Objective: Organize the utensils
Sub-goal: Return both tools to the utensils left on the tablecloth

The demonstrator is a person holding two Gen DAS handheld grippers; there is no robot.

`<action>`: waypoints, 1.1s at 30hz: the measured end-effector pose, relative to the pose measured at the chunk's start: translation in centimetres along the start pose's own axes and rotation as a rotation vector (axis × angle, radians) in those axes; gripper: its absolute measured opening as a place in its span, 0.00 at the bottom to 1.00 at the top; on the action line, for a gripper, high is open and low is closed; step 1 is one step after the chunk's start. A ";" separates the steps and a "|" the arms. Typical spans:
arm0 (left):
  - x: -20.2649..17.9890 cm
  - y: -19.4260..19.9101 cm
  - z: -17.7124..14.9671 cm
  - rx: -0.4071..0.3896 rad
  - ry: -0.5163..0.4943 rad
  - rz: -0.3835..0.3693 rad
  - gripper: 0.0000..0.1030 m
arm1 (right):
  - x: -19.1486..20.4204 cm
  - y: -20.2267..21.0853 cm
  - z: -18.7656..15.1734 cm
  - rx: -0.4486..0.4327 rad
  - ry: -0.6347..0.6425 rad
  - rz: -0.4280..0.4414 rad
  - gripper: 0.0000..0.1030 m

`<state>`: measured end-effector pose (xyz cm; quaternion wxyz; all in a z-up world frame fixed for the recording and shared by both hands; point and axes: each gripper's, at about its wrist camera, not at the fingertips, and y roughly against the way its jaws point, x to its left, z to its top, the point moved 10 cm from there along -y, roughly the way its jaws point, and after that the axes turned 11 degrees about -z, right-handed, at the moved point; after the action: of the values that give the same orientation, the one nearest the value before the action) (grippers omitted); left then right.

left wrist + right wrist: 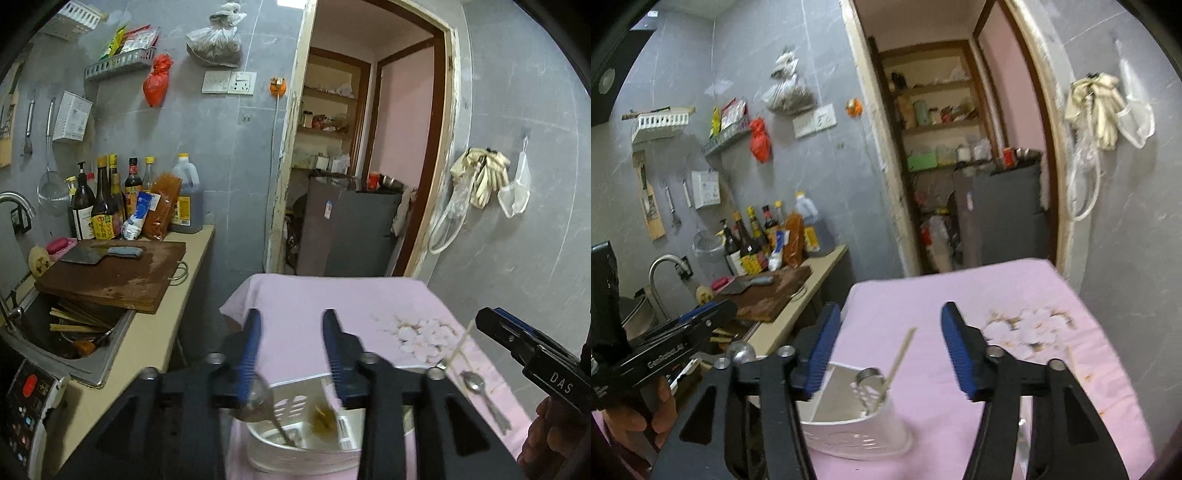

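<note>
Left hand-held gripper (291,350) part open, empty — spoon (264,410) below in white holder (303,458); right hand-held gripper (890,347) wide, empty.

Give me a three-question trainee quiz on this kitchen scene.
1. True or false: a cleaver lies on the cutting board.
2. The white utensil holder stands on: A the pink tablecloth, B the sink, C the fridge.
3. What do the left gripper and the right gripper hold?
Key: 1 true; 2 A; 3 nothing, both stand open.
</note>
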<state>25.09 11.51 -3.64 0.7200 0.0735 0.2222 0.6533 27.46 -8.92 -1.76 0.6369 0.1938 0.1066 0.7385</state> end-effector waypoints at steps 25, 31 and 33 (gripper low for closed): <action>-16.0 0.5 -1.2 -0.126 -0.022 -0.075 0.96 | -19.7 6.8 3.9 -0.109 0.005 -0.283 0.99; -19.7 -1.0 -3.2 -0.103 -0.071 -0.071 0.96 | -24.1 5.3 2.8 -0.063 0.003 -0.302 0.99; -20.5 -1.7 -3.9 -0.082 -0.070 -0.075 0.96 | -25.3 4.5 2.1 -0.041 0.002 -0.305 0.99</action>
<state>24.02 -9.37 -3.24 0.7537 0.0584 0.1724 0.6315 27.14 -34.71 -1.83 0.7454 0.1615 0.1203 0.6355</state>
